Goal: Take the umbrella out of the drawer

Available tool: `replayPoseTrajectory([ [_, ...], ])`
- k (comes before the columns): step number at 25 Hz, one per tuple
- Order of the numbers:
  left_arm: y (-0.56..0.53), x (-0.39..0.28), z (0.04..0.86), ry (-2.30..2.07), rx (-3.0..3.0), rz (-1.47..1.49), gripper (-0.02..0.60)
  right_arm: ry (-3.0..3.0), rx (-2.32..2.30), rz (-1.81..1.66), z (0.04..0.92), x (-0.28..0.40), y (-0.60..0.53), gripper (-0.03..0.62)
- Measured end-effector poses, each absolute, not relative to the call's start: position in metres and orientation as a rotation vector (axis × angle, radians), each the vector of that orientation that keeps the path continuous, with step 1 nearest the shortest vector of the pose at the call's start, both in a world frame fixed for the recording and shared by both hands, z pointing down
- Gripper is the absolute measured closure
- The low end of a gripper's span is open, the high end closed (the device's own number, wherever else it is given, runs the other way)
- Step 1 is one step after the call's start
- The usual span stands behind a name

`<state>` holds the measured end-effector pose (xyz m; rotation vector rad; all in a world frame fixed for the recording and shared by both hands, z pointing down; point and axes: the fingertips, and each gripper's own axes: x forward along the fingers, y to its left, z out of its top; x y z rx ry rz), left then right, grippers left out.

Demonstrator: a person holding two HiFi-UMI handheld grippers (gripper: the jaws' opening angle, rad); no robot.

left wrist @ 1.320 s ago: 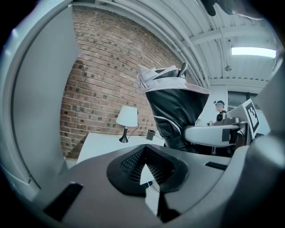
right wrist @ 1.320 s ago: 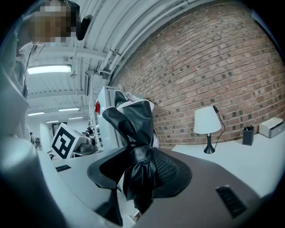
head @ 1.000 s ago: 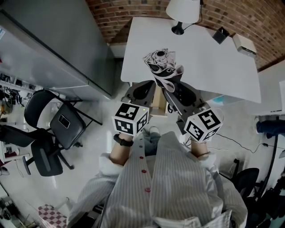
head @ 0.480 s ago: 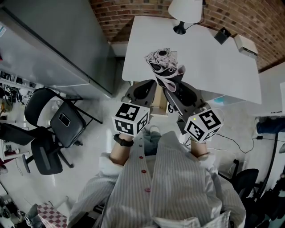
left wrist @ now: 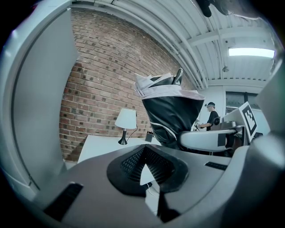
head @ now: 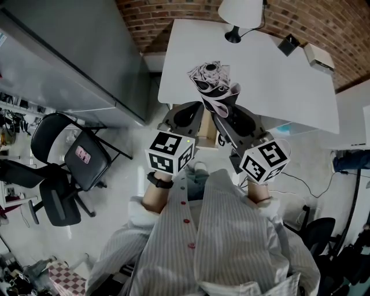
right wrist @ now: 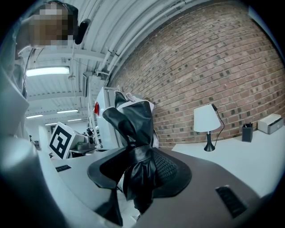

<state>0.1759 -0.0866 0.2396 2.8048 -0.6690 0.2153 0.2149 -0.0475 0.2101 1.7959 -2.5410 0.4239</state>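
Note:
The folded umbrella (head: 211, 87), black with a white patterned canopy, stands upright over the near edge of the white table (head: 277, 75). My right gripper (head: 222, 114) is shut on its lower, strapped part (right wrist: 136, 164), with the black fabric pinched between the pads. In the left gripper view the umbrella (left wrist: 171, 116) rises to the right, beside the right gripper's light body. My left gripper (head: 186, 117) hovers just left of the umbrella, apart from it. Its pads (left wrist: 133, 162) meet at the tips with nothing between them (left wrist: 149, 176).
A white lamp (head: 240, 14), a dark pen holder (head: 287, 45) and a white box (head: 317, 56) stand at the table's far side. A grey cabinet (head: 69, 58) fills the left. Black office chairs (head: 81, 159) stand at lower left. A wood-coloured box (head: 206, 136) shows below the table edge.

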Motion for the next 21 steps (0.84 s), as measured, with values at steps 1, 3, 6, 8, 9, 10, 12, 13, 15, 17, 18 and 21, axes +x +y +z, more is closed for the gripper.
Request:
replayPoseTrajectory([
  [1,-0.087,0.176,0.24,-0.668,2.804,0.217,0.572,-2.541,1.793,0.427,0.21,0.215,-0.048,0.401],
  [3,-0.086,0.177,0.24,-0.668,2.804,0.22,0.572,-2.541,1.789,0.433,0.211,0.215,-0.048,0.401],
  [6,-0.085,0.18,0.242,-0.676,2.802,0.226,0.572,-2.549,1.786,0.445,0.213,0.218,-0.047,0.401],
  [8,-0.084,0.182,0.242,-0.678,2.801,0.225,0.572,-2.552,1.785,0.45,0.213,0.219,-0.046,0.401],
  [9,-0.085,0.182,0.242,-0.678,2.801,0.223,0.572,-2.551,1.787,0.451,0.213,0.219,-0.047,0.401],
  [10,-0.087,0.181,0.242,-0.678,2.801,0.221,0.572,-2.549,1.788,0.452,0.213,0.219,-0.048,0.401],
  [12,-0.089,0.178,0.242,-0.683,2.799,0.218,0.572,-2.546,1.79,0.459,0.214,0.217,-0.049,0.401],
  [13,-0.09,0.176,0.241,-0.687,2.797,0.218,0.572,-2.546,1.789,0.463,0.214,0.216,-0.05,0.401],
  [15,-0.091,0.172,0.242,-0.697,2.794,0.217,0.572,-2.551,1.781,0.469,0.215,0.213,-0.05,0.401],
  [17,-0.091,0.171,0.242,-0.703,2.792,0.217,0.572,-2.554,1.775,0.471,0.216,0.211,-0.051,0.401],
  [18,-0.091,0.171,0.242,-0.702,2.793,0.217,0.572,-2.553,1.775,0.471,0.216,0.21,-0.051,0.401],
  [21,-0.089,0.173,0.244,-0.69,2.794,0.217,0.572,-2.543,1.779,0.468,0.217,0.211,-0.05,0.401],
])
